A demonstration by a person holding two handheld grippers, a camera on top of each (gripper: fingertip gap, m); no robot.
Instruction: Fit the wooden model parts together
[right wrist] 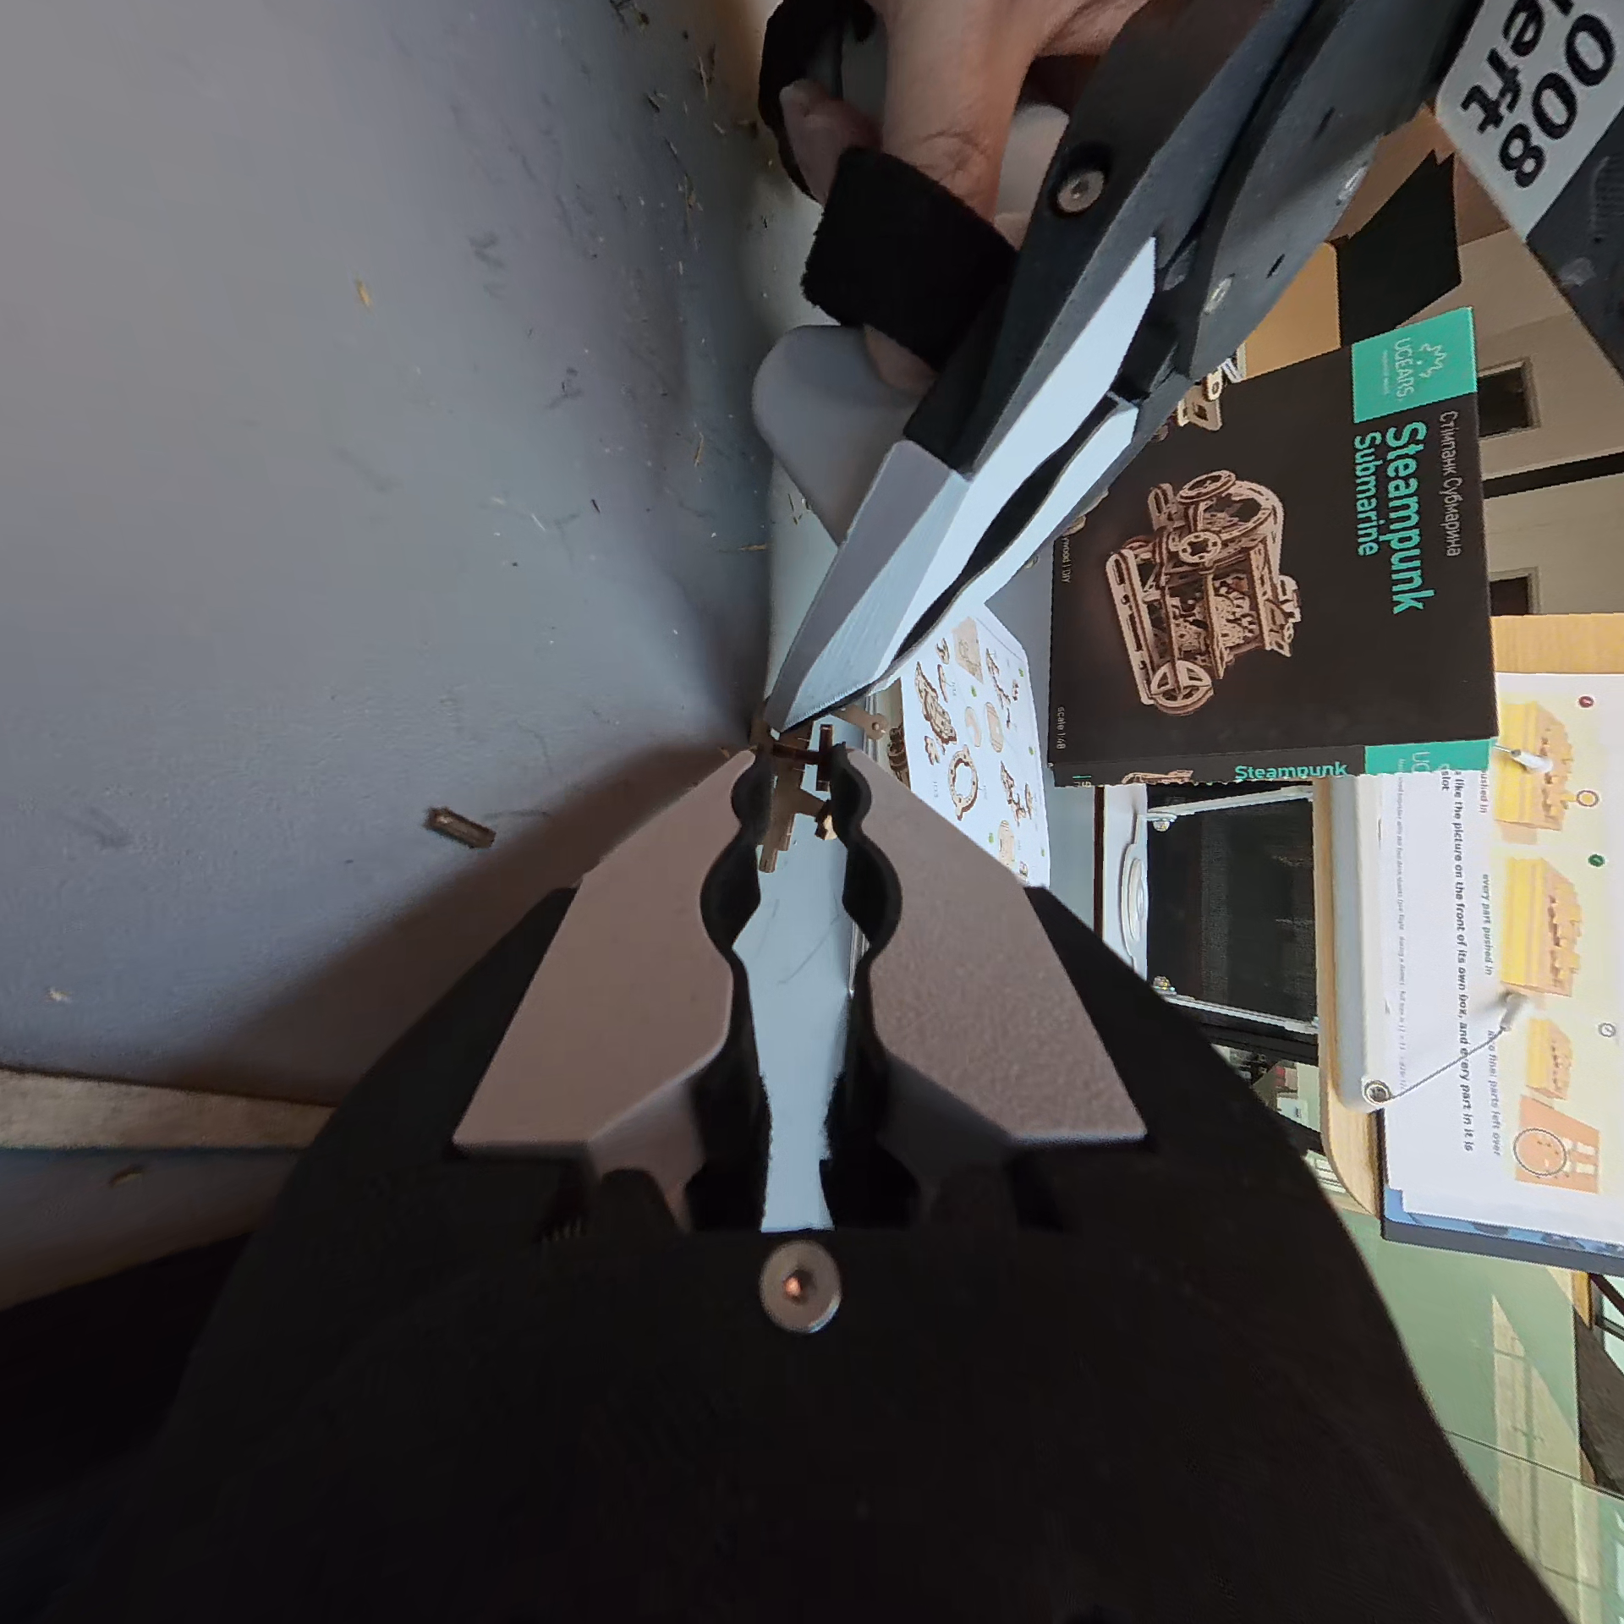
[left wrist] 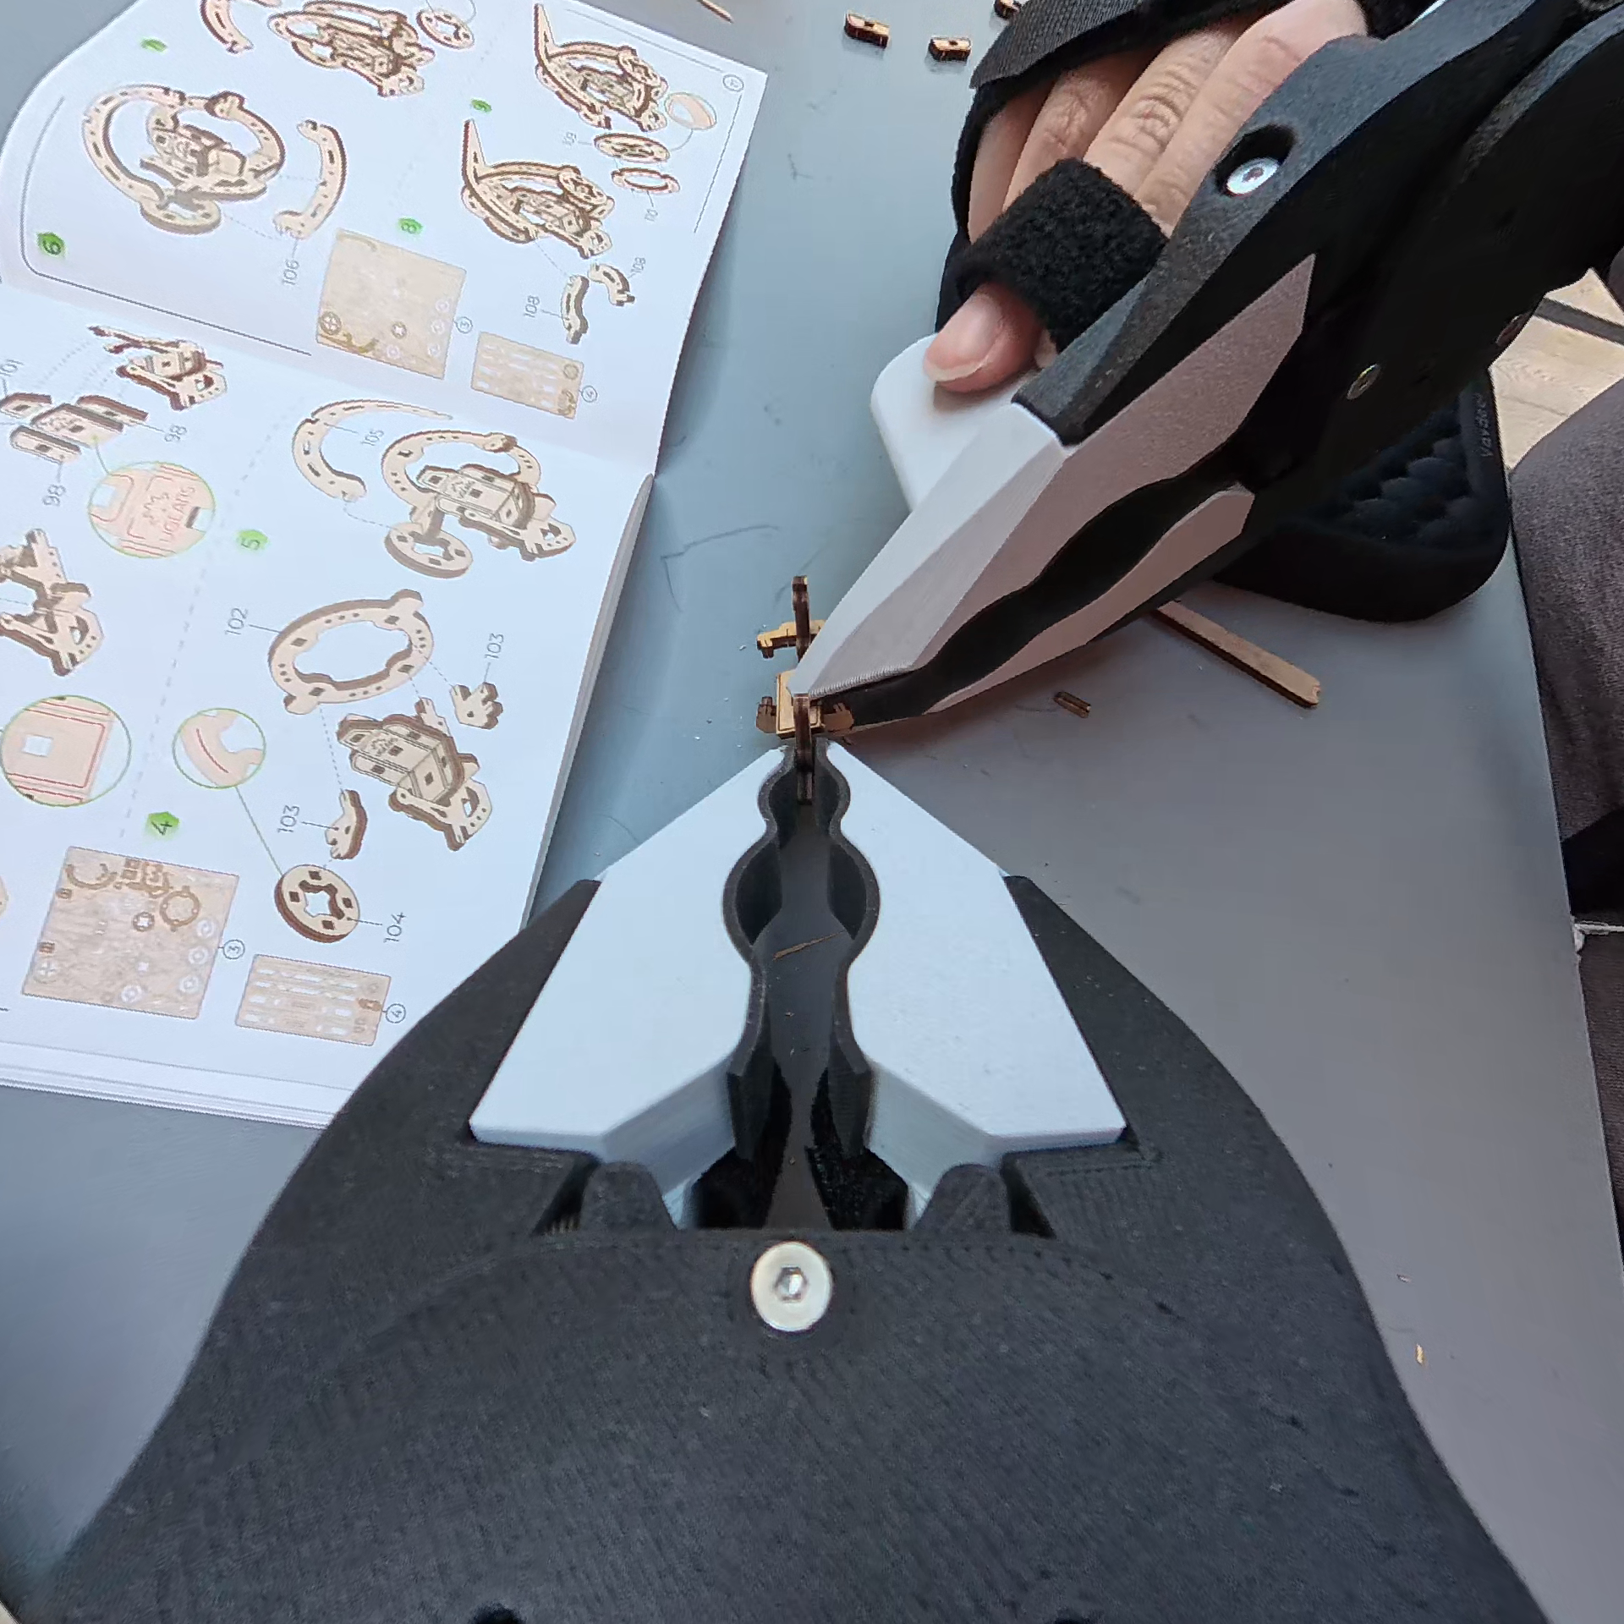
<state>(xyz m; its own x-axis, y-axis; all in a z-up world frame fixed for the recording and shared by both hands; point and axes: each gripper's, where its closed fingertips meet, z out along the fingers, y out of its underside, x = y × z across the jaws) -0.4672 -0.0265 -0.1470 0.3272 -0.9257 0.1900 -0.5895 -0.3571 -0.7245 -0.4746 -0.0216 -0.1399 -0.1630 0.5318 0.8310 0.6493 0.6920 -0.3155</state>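
Grey bench (left wrist: pixel 1142 967) under everything, scuffed, dusted with wood splinters.

Open instruction booklet (left wrist: pixel 334 492) lies flat to the left of the left gripper, near edge just beside its left finger. In the right wrist view a dark model box (right wrist: pixel 1274 562) stands upright beyond the grippers, a printed sheet (right wrist: pixel 1511 967) beside it.

Left gripper (left wrist: pixel 804 773): jaws drawn nearly together at the tips, pinching a thin dark wooden piece (left wrist: pixel 801 747) that stands on edge between them. That piece meets the small wooden assembly (left wrist: pixel 795 694) right at the tips.

Right gripper (left wrist: pixel 835 694) reaches in from the upper right in the left wrist view, a strapped hand (left wrist: pixel 1098 176) behind it. Its tips are closed down on the pale assembly from the side. From its own camera, the right gripper (right wrist: pixel 795 773) shows slotted tan parts of the wooden assembly (right wrist: pixel 791 791) held between the tips, with the left gripper (right wrist: pixel 791 716) coming in from above and touching the same cluster. Assembly sits at or just above the bench surface; contact with the bench cannot be told.

A wooden strip (left wrist: pixel 1239 655) lies right of the grippers, near the right one. Smallest: a loose wooden chip (left wrist: pixel 1072 703) on the bench just beside the right gripper's tip, and a few dark scraps (left wrist: pixel 949 44) far ahead.
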